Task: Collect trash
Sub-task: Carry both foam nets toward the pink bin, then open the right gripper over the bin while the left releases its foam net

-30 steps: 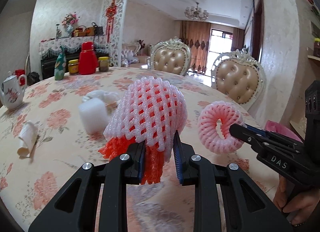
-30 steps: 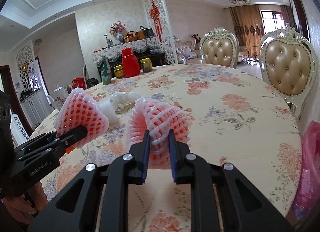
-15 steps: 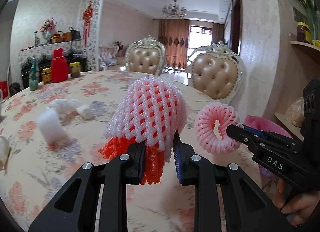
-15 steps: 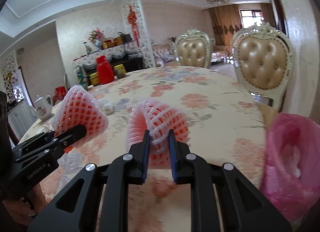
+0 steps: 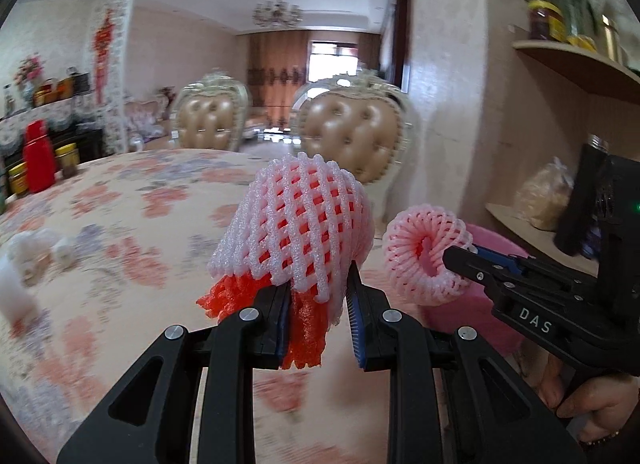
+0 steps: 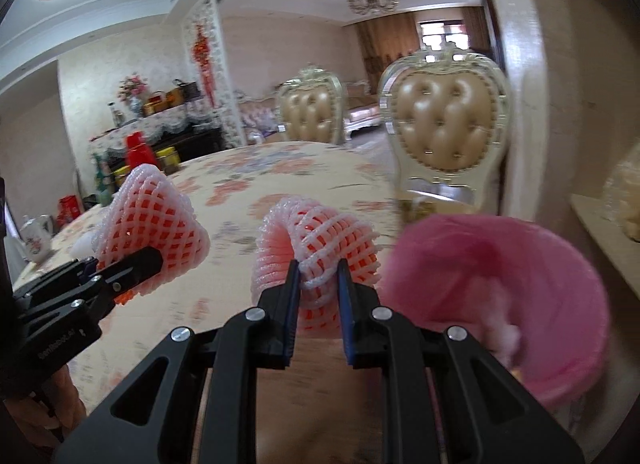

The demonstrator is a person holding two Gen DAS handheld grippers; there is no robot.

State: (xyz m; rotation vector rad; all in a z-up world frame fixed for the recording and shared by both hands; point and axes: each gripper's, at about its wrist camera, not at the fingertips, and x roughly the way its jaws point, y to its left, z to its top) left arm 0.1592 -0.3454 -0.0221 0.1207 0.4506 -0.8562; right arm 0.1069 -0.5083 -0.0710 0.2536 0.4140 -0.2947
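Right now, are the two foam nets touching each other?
Apart. The left wrist view shows the cone-shaped foam net and the ring-shaped foam net with a plain gap between them; the right wrist view shows tablecloth between them.

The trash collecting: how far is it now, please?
Done: some white scraps seem to lie inside the pink bin. In hand: the left gripper pinches one foam net, and the right gripper pinches a rolled foam net beside the bin. Left: both drops, plus white scraps on the table.
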